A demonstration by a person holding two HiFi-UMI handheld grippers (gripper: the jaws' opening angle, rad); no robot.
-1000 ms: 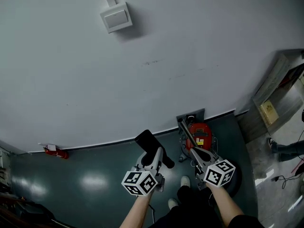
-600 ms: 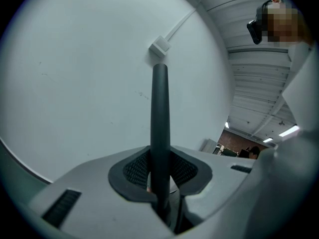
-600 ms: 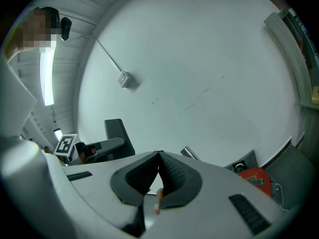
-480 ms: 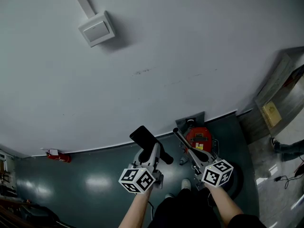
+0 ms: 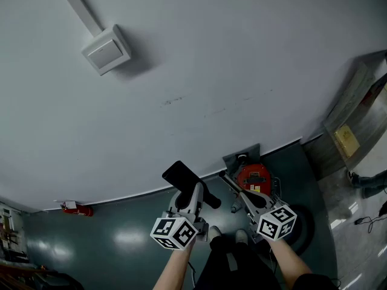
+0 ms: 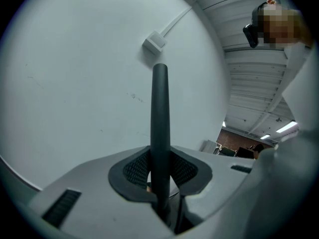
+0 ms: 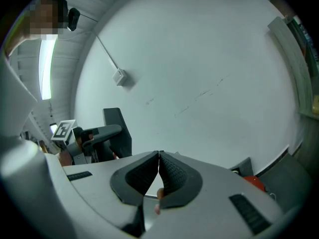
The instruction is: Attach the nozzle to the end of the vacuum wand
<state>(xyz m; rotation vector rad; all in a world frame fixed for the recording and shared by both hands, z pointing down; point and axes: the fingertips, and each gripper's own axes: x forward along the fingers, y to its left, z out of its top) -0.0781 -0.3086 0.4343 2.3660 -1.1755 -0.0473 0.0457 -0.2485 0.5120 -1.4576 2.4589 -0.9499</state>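
In the head view my left gripper point(image 5: 196, 193) is shut on a flat black nozzle point(image 5: 181, 175), which sticks out past its fingers toward the wall. In the left gripper view the nozzle point(image 6: 160, 113) stands edge-on between the pads of that gripper point(image 6: 160, 171). My right gripper point(image 5: 246, 194) is shut, and in its own view the right gripper point(image 7: 159, 156) has its pads together with nothing between them. A thin grey wand point(image 5: 232, 183) slants up-left beside it, in front of the red vacuum point(image 5: 253, 179). Whether the wand touches the right gripper I cannot tell.
A white wall fills most views, with a junction box and conduit point(image 5: 106, 50). A grey wall plate point(image 5: 242, 156) sits behind the vacuum. A small red object point(image 5: 75, 209) lies at the wall foot on the left. Shelving point(image 5: 351, 132) stands at right. My shoes point(image 5: 215, 232) are below the grippers.
The head view has swung, so the junction box sits further left. My left gripper with the nozzle has drifted slightly left; the right gripper has shifted a little. Both grips look unchanged.
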